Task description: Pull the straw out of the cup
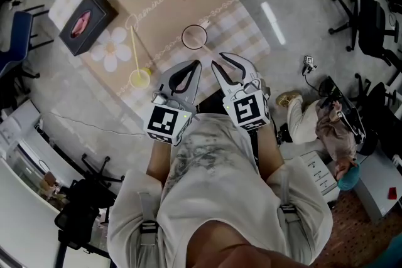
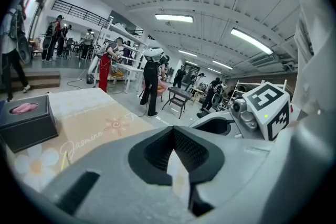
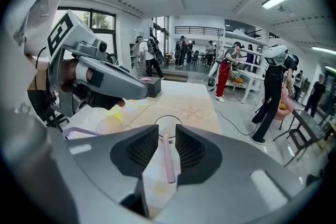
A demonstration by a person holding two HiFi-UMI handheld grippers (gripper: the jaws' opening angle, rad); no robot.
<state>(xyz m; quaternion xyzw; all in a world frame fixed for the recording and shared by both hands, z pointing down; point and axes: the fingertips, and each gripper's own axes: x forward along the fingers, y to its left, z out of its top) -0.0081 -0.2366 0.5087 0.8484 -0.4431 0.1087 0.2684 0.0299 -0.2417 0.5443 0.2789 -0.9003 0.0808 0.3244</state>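
A clear cup [image 1: 194,37] stands on the beige flowered cloth [image 1: 169,3], just ahead of both grippers. In the right gripper view its rim [image 3: 168,122] lies straight beyond the jaws. A pink straw [image 3: 167,157] runs lengthwise between the jaws of my right gripper [image 3: 167,135], with a gap on each side and neither pad pressing on it. Whether it rests on the cloth I cannot tell. That right gripper [image 1: 221,59] is open. My left gripper [image 1: 196,64] hovers beside it on the left, shut and holding nothing; between its jaws [image 2: 173,136] only a thin wedge of cloth shows.
To the left stands a yellow cup [image 1: 139,78] holding a long yellow straw [image 1: 134,47]. A black tissue box [image 1: 88,23] sits at the cloth's far left corner. Office chairs [image 1: 367,16] and a crouching person [image 1: 320,125] are on the floor to the right. People stand in the room beyond the table.
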